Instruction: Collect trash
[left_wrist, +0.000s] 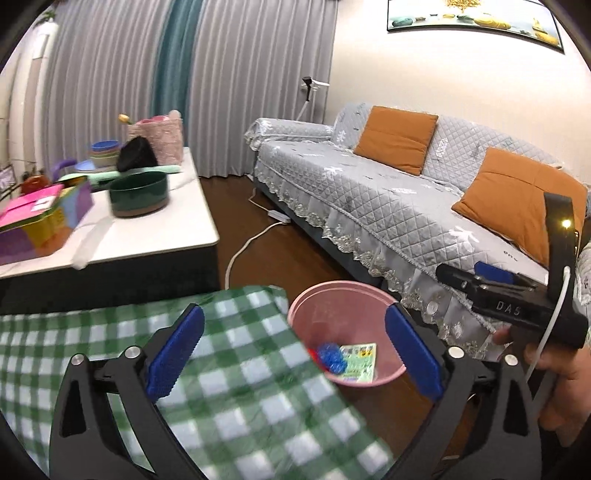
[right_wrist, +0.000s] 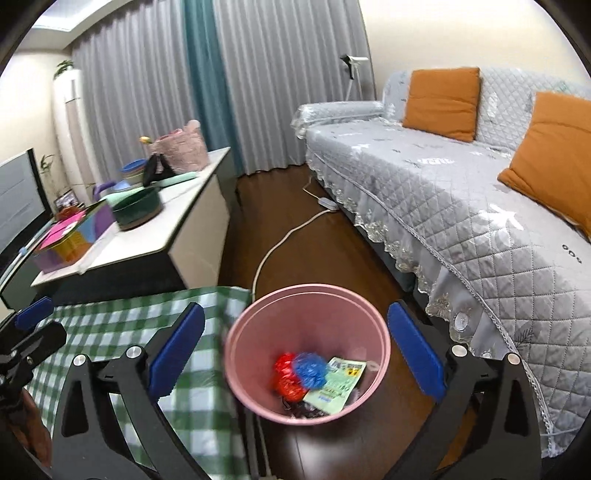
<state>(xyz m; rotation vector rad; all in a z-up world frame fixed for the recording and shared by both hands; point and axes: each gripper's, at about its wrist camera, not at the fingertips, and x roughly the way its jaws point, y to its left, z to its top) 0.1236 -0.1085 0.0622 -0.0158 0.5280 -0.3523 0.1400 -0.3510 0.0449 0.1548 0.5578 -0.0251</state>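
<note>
On the dark wood floor (right_wrist: 317, 258), a pink bin (right_wrist: 308, 321) holds crumpled wrappers (right_wrist: 301, 373); both grippers' jaws gape wide, empty.

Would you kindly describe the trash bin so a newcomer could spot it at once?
Find the grey quilted sofa. On the wooden floor before it, beside the green checked cloth, stands the pink bin. It alone is a round open container on the floor, holding crumpled wrappers.

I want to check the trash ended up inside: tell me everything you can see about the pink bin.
The pink bin is a round, open-topped, smooth plastic-looking bucket standing upright on the dark wood floor, between the green checked cloth and the sofa. No lid. Inside lie a red wrapper, a blue crinkled wrapper and a green printed packet. Neither gripper touches it.
</note>
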